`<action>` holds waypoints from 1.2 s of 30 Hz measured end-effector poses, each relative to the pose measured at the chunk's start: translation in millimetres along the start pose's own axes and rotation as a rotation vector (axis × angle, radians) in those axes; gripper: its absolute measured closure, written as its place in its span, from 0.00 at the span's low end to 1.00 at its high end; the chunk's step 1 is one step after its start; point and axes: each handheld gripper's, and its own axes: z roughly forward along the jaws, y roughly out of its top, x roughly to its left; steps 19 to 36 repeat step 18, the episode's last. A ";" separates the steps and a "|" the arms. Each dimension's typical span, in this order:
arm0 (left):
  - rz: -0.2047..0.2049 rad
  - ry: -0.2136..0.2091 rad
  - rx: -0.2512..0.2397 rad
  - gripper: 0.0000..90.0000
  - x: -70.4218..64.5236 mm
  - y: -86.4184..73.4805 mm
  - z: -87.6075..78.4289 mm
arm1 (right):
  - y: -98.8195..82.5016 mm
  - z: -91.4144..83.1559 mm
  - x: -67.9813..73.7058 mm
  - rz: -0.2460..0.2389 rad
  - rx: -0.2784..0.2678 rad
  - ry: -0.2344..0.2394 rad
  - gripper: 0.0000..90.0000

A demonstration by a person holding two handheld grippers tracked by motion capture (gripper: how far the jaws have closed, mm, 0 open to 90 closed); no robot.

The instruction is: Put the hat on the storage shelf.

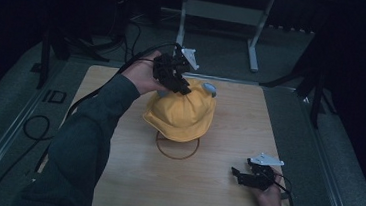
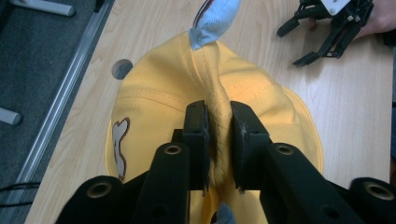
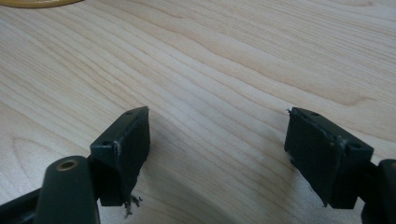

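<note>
Yellow cap (image 1: 182, 118) soft, light; left gripper (image 2: 218, 135) pinches crown fold, good hold. Right gripper (image 1: 246, 175) spread, empty, at 4 o'clock.

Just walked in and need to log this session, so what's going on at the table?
A person works at a wooden table with a gripper in each hand. The left gripper is shut on a pinch of cloth at the top of a yellow cap, which sits at the table's middle above a thin ring. The right gripper rests open near the table's near right corner, holding nothing.
</note>
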 end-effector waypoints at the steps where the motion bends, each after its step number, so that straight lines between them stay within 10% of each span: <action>1: -0.002 0.005 0.003 0.78 0.2 -0.2 -0.4 | 0.0 0.0 0.0 0.000 0.000 0.000 0.24; 11: -0.071 0.054 -0.078 0.46 8.0 -8.7 -22.9 | 0.0 0.0 0.0 0.000 0.000 0.000 0.24; 36: -0.090 0.085 -0.107 0.45 8.6 -17.9 -38.3 | 0.0 0.0 -0.2 -0.001 0.000 0.001 0.24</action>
